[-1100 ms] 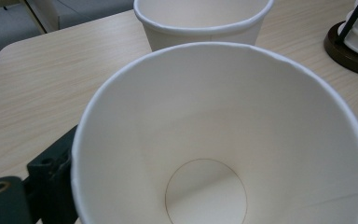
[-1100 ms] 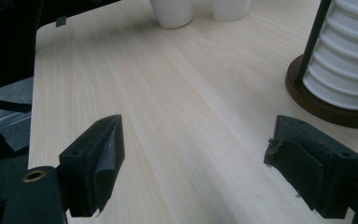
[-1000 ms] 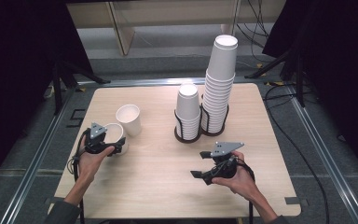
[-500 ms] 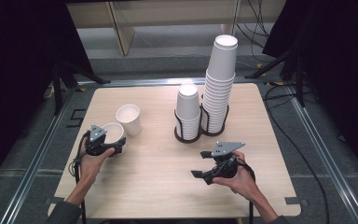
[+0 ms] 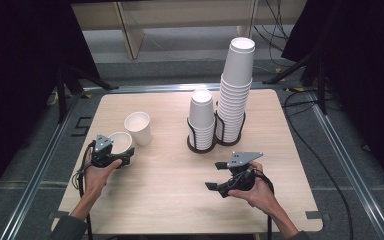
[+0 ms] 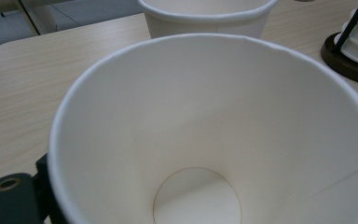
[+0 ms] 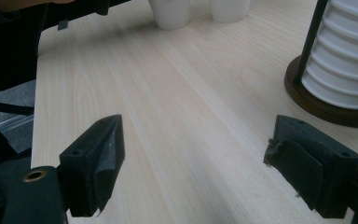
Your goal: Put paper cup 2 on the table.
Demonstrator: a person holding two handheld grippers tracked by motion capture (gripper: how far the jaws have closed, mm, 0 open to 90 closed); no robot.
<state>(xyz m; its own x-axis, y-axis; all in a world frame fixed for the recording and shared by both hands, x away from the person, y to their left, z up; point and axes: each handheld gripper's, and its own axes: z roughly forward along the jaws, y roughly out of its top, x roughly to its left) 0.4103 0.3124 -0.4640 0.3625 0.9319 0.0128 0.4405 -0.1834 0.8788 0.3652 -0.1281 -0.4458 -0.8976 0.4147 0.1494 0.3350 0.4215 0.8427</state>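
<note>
Meanwhile, the left hand-held gripper [image 5: 122, 159], jaws just closing, pinches a paper cup's [image 5: 120, 142] rim at the bench's [image 5: 170, 200] left; lifting straight should spare the neighbouring cup [image 5: 138, 127]. Right hand-held gripper [image 5: 219, 175] gapes empty.

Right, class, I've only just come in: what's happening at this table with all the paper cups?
A person at a wooden table holds a gripper in each hand. The left gripper has just been closing on the rim of a loose white paper cup, beside a second loose cup. The right gripper hangs open above bare table, holding nothing. Behind it stand two stacks of cups in black wire holders, a short stack and a tall stack.
</note>
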